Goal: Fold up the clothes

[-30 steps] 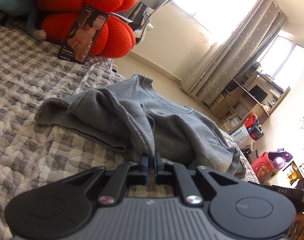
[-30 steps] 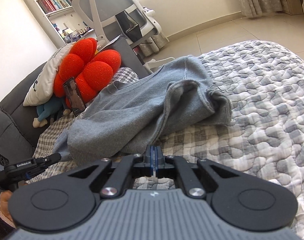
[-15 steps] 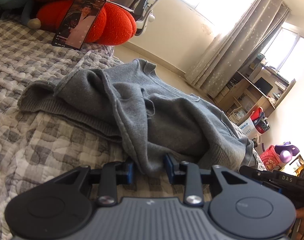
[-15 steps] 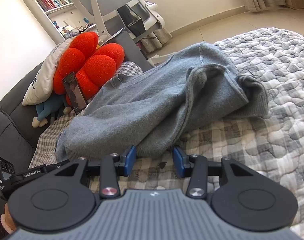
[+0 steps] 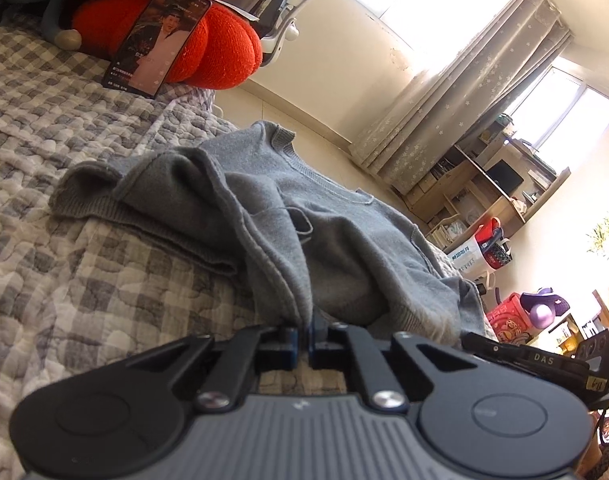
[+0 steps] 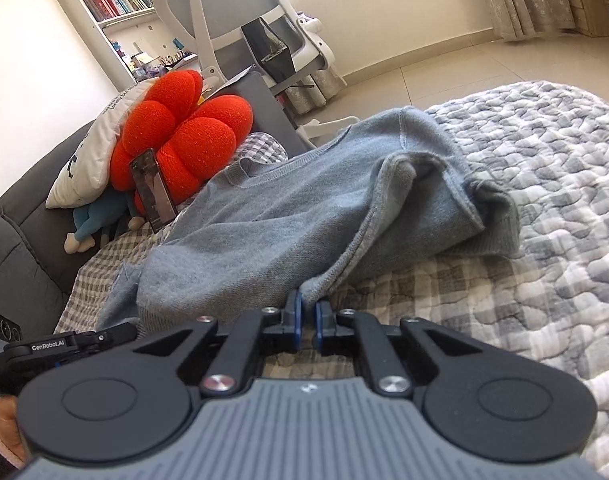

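A grey knit sweater [image 5: 324, 232] lies rumpled on the checked quilt [image 5: 44, 240], neckline at the far side and both sleeves folded in over the body. In the left wrist view my left gripper [image 5: 302, 326] is at the sweater's near hem, its jaws closing down with a fold of the fabric pinched between the blue pads. The right wrist view shows the same sweater [image 6: 284, 216]. My right gripper [image 6: 308, 308] is at the hem's near corner, jaws closing, a tuck of the knit squeezed between its pads.
A red flower cushion [image 6: 184, 136] with a phone [image 6: 152, 192] propped on it, a white pillow [image 6: 88, 156] and a blue plush toy [image 6: 92, 220] sit at the bed's head. An office chair [image 6: 244, 20] stands beyond. The quilt's edge drops to floor behind the sweater.
Both grippers were shut a second ago, stood open around the sweater's hem half a second ago, and are now shut on that hem. The sweater has barely shifted.
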`<act>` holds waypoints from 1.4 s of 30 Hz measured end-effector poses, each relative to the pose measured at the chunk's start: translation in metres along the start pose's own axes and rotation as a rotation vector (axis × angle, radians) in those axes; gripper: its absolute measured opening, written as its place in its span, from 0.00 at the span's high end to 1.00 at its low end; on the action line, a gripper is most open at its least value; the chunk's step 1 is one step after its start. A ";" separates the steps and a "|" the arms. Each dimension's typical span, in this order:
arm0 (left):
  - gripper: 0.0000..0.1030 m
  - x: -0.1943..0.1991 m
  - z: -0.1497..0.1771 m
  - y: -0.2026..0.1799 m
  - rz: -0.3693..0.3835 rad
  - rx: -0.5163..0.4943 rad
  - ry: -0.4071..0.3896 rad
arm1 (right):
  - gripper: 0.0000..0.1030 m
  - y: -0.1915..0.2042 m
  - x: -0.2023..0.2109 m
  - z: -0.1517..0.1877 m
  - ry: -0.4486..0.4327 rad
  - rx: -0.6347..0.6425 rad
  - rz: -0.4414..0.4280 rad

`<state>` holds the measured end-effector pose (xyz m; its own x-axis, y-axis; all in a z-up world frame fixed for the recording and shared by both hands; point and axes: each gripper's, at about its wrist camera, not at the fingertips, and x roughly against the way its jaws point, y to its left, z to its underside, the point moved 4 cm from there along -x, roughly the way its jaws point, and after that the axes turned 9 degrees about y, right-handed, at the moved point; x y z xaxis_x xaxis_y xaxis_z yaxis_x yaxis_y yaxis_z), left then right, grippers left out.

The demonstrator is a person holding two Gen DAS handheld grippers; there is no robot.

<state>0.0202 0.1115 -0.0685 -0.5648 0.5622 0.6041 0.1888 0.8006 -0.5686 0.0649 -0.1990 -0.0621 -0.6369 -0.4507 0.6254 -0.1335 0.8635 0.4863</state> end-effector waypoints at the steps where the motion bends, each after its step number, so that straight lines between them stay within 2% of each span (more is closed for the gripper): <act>1: 0.96 0.007 0.000 0.000 0.001 -0.002 -0.003 | 0.92 0.000 0.008 0.000 -0.006 0.004 0.006; 10: 0.96 0.064 0.009 0.002 0.005 -0.013 -0.030 | 0.92 -0.004 0.070 0.011 -0.062 0.017 0.055; 16: 0.97 0.095 0.012 -0.003 0.030 -0.015 -0.034 | 0.92 0.000 0.099 0.017 -0.088 0.023 0.063; 19: 0.97 0.104 0.011 -0.003 0.029 -0.007 -0.022 | 0.92 0.002 0.105 0.016 -0.074 0.014 0.076; 22: 0.97 0.099 0.009 0.005 -0.008 0.010 0.009 | 0.92 0.001 0.105 0.016 -0.050 0.001 0.092; 25: 0.96 0.085 0.009 0.017 -0.046 0.038 0.051 | 0.92 -0.007 0.091 0.018 -0.013 -0.026 0.108; 29: 0.96 0.063 0.007 0.032 -0.087 0.069 0.068 | 0.92 -0.022 0.071 0.021 0.008 -0.083 0.120; 38: 0.95 0.034 0.001 0.039 -0.104 0.094 0.054 | 0.87 -0.046 0.041 0.023 0.004 -0.183 0.122; 41: 0.89 0.034 0.001 0.042 -0.083 0.120 0.052 | 0.86 -0.051 0.039 0.024 -0.002 -0.210 0.109; 42: 0.84 0.036 0.002 0.043 -0.073 0.125 0.053 | 0.85 -0.052 0.040 0.025 -0.005 -0.220 0.097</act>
<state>0.0065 0.1658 -0.0717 -0.5293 0.5163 0.6733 0.0450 0.8095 -0.5854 0.0269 -0.2564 -0.0775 -0.6422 -0.3663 0.6734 0.0969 0.8326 0.5453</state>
